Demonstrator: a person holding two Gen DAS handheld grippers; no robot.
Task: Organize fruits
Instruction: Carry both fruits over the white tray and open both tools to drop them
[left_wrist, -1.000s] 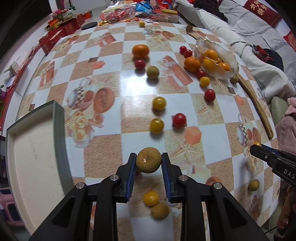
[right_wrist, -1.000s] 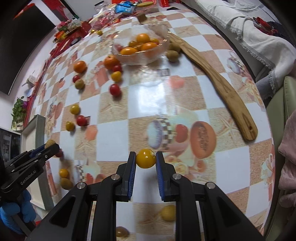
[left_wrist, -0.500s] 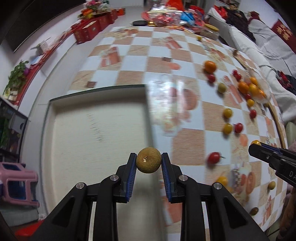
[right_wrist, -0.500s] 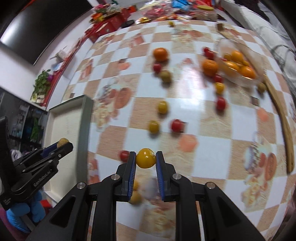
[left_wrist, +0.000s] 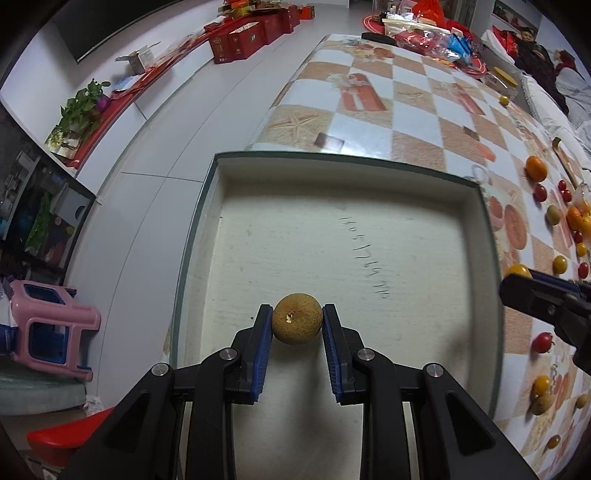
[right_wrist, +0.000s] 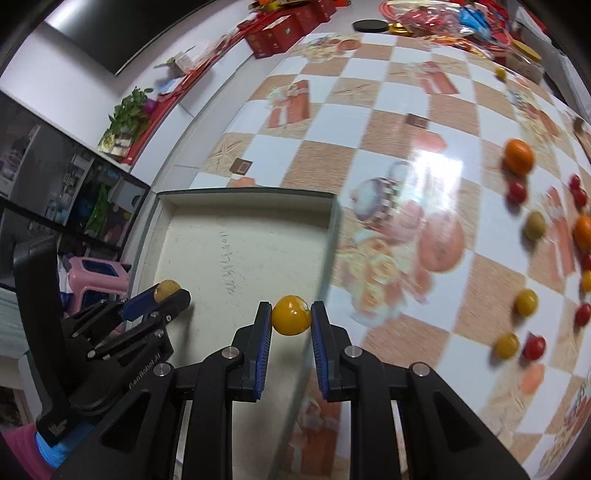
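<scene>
My left gripper (left_wrist: 296, 325) is shut on a rough brown round fruit (left_wrist: 296, 323) and hangs over the inside of a shallow cream tray (left_wrist: 332, 236) with a dark green rim. My right gripper (right_wrist: 291, 315) is shut on a smooth yellow tomato (right_wrist: 291, 314), right above the tray's (right_wrist: 236, 243) right wall. In the right wrist view the left gripper (right_wrist: 168, 291) shows at the left with the brown fruit (right_wrist: 166, 288) over the tray's left part. The right gripper (left_wrist: 517, 275) enters the left wrist view from the right, its yellow tomato (left_wrist: 519, 270) at the tip.
Several red, yellow and orange fruits (right_wrist: 519, 157) lie scattered on the checkered table (right_wrist: 369, 110) to the right of the tray. Red boxes (left_wrist: 251, 35) and snack bags (left_wrist: 424, 27) crowd the far end. A pink stool (left_wrist: 44, 328) stands on the floor beyond the table's left edge.
Both grippers have swept left from the fruit-strewn part of the table to the tray, each still holding its fruit. The left one now hangs over the tray's inside, the right one over its right wall.
</scene>
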